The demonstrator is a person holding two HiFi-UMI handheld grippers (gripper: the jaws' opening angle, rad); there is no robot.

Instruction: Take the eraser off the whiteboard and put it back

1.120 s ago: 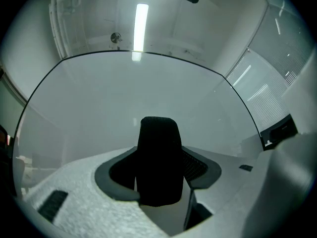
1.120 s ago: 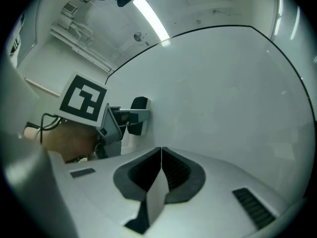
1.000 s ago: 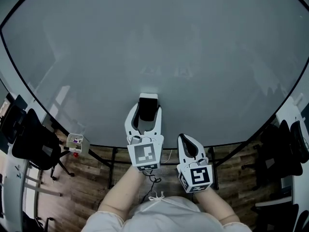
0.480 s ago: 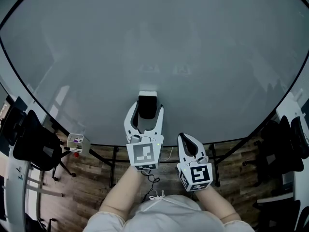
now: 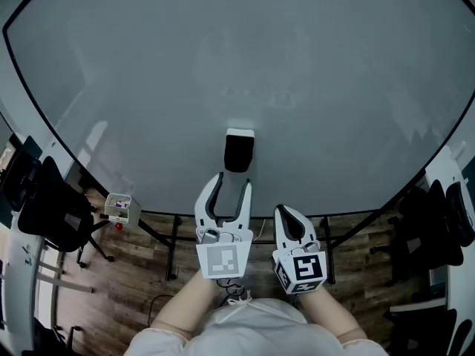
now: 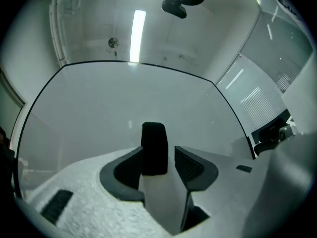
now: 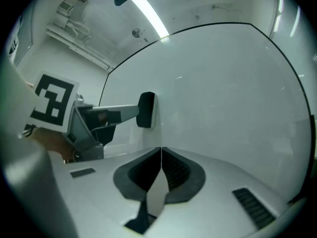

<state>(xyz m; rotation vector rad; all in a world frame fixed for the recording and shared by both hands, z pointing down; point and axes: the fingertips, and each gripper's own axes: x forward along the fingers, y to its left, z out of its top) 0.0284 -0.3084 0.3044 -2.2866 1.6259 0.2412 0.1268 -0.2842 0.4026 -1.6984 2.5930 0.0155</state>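
Note:
The black eraser (image 5: 239, 152) sticks upright on the whiteboard (image 5: 245, 65), white back against the board. My left gripper (image 5: 231, 185) is open just below it, fingertips short of the eraser. Its jaws have just been closing a little and nothing is between the pads. In the left gripper view the eraser (image 6: 154, 148) shows beyond the spread jaws of that gripper (image 6: 158, 150). My right gripper (image 5: 286, 213) is shut and empty, lower right of the left one. The right gripper view shows its closed jaws (image 7: 161, 150), the eraser (image 7: 146, 109) and the left gripper (image 7: 130, 113) beside it.
The whiteboard fills most of the head view, its black frame (image 5: 312, 215) curving along the bottom. Black office chairs stand at the left (image 5: 44, 206) and right (image 5: 438, 228). A small box (image 5: 119, 208) sits at the board's lower left edge. Stand legs (image 5: 172, 251) rest on wooden floor.
The left gripper has drawn back from the eraser toward the person. The eraser, between its jaws before, now stays on the board ahead of the fingertips. The right gripper has not moved.

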